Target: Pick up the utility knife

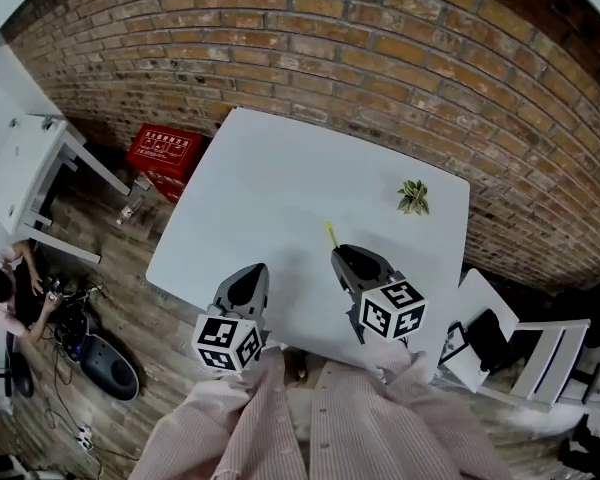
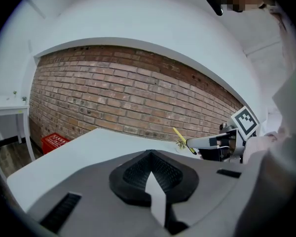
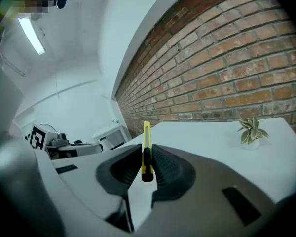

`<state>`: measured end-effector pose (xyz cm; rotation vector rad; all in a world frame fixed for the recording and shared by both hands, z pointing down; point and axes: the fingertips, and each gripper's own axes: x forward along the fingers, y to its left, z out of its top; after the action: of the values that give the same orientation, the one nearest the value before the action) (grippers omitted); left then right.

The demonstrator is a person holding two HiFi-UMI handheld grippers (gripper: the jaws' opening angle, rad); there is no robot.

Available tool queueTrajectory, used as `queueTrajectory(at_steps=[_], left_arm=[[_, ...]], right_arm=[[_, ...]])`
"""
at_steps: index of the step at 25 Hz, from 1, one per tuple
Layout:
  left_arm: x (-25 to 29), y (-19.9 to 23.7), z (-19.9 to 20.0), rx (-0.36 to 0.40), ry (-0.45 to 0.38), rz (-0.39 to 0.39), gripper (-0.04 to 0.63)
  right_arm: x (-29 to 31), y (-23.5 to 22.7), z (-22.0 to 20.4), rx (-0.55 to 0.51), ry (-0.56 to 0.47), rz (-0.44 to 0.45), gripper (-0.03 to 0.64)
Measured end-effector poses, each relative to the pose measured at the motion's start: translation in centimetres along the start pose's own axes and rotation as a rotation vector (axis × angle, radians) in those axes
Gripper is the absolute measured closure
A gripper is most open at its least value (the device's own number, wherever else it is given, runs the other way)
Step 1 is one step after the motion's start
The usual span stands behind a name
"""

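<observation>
The right gripper is clamped on a yellow utility knife. The knife stands on edge between the ribbed black pads, its dark butt sitting down in the grip and its yellow body sticking out well past the fingertips. From the head view the knife's thin tip juts ahead of the right gripper, over the white table. Just to that gripper's left and slightly behind it is the left gripper. Its own view shows the left gripper narrowed to nothing, pad tips meeting with no object between them. Off to its right, that same view catches the right gripper carrying the knife angled upward, apparently clear of the tabletop. Ahead of the right gripper and a little to its right, near the table's far edge, sits a small potted plant. A brick wall runs beyond it. Far ahead and to the left of the left gripper, a red crate rests on the floor by the wall. Pink striped sleeves lead back from both tools.
</observation>
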<state>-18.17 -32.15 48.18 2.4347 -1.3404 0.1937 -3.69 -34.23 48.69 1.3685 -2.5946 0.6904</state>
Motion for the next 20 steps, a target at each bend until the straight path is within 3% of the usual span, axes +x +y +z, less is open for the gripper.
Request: queueTrajectory(at_steps=[10,20], left_arm=[[-1.3,-0.7,5.2,0.047,-0.105,-0.007,0.603],[-2.9,-0.1,10.4,0.103,-0.212,0.059,0.603]], right_arm=[[-3.2,0.6,5.4,0.01,-0.175,0.021,0.551],[-6.4,0.2,10.9,0.012,-0.351,-0.002,0.551]])
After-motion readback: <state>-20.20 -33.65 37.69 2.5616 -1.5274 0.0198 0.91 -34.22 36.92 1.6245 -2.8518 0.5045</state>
